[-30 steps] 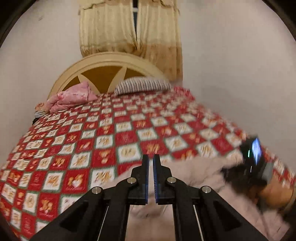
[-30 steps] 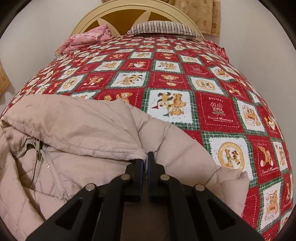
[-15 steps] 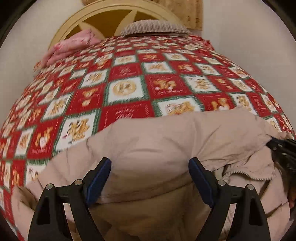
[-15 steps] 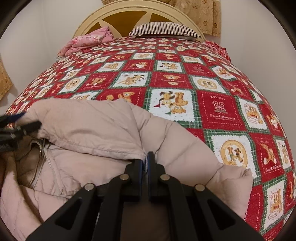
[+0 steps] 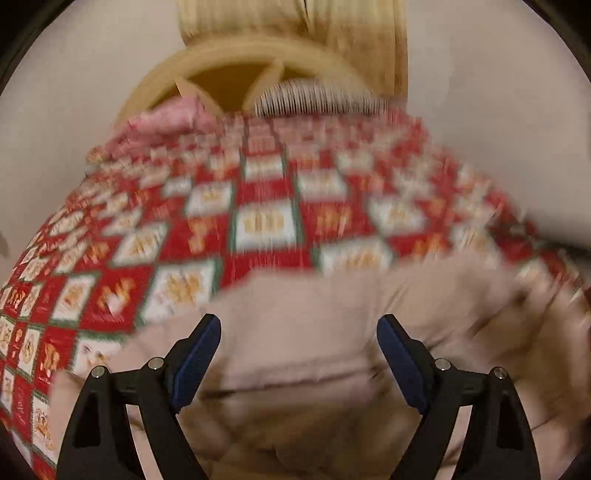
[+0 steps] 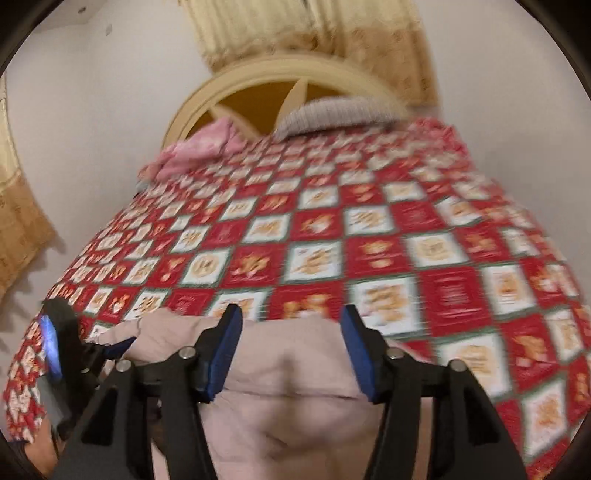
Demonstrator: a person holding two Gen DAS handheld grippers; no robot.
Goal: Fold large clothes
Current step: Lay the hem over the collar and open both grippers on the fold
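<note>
A pale pink padded jacket (image 5: 314,325) lies bunched on the near part of a bed with a red and white patchwork quilt (image 5: 266,221). My left gripper (image 5: 299,347) is open, its blue-padded jaws wide apart above the jacket, holding nothing. My right gripper (image 6: 291,350) is also open and empty over the jacket (image 6: 288,406). The left gripper shows at the left edge of the right wrist view (image 6: 110,347). Both views are blurred by motion.
The quilt (image 6: 369,251) covers the whole bed. At the head are a cream headboard (image 6: 258,96), a striped pillow (image 6: 332,110) and a pink bundle (image 6: 199,147). Curtains (image 6: 314,29) hang behind. White walls flank the bed.
The right gripper was shut on the jacket and has opened and lifted. The left gripper opened half a second ago and stays open. Both cameras have tilted up.
</note>
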